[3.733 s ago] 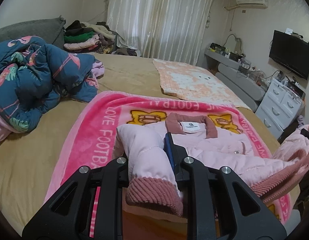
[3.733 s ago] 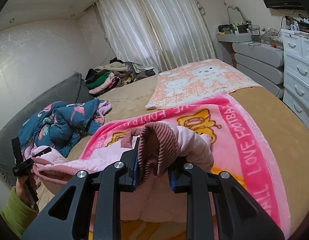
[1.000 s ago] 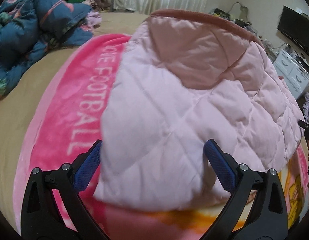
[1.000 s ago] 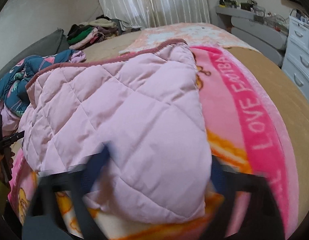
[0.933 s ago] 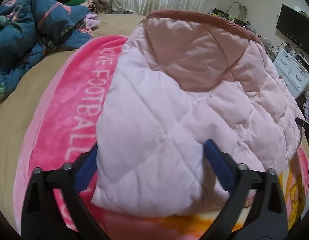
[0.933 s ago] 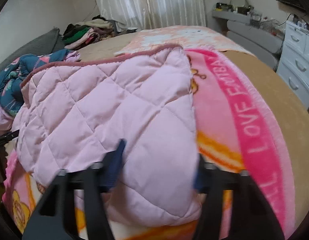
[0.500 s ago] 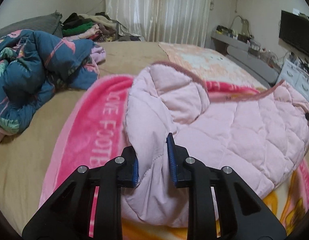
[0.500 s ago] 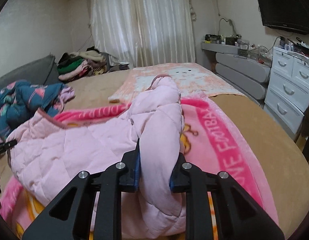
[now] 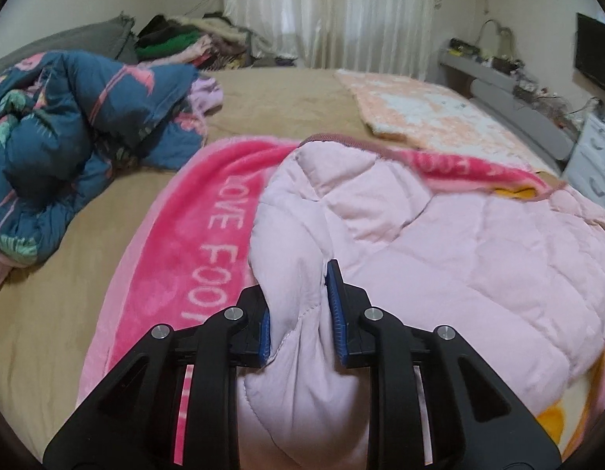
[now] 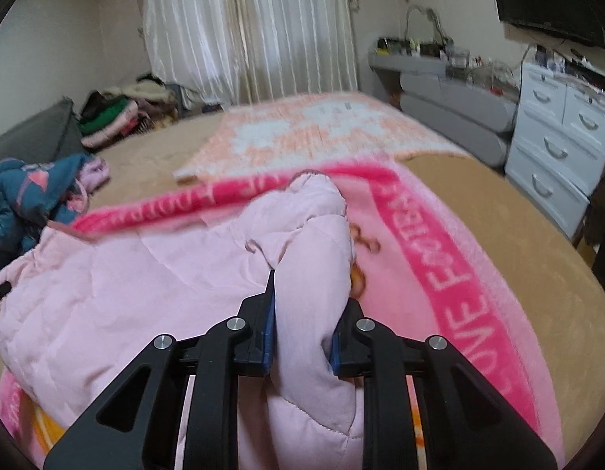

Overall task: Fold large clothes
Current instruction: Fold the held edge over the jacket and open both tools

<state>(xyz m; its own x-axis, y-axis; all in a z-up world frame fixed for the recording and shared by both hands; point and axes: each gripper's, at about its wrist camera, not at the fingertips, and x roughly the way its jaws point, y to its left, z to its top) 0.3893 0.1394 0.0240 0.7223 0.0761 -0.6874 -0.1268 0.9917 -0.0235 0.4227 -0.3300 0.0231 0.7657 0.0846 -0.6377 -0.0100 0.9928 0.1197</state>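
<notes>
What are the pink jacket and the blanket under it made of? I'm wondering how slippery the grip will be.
The jacket looks like smooth, faintly shiny woven fabric over soft padding, judging by its stitched puffy quilting. The blanket looks like plush fleece with a fuzzy matte nap. Exact fibres can't be told.

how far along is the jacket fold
Done: the pink quilted jacket lies back-side up on the pink blanket, no sleeves showing. In hand: the left claw and right claw each pinch a near corner of it, lifted off the blanket. Left: carry that edge over toward the far edge and flatten the fold.
</notes>
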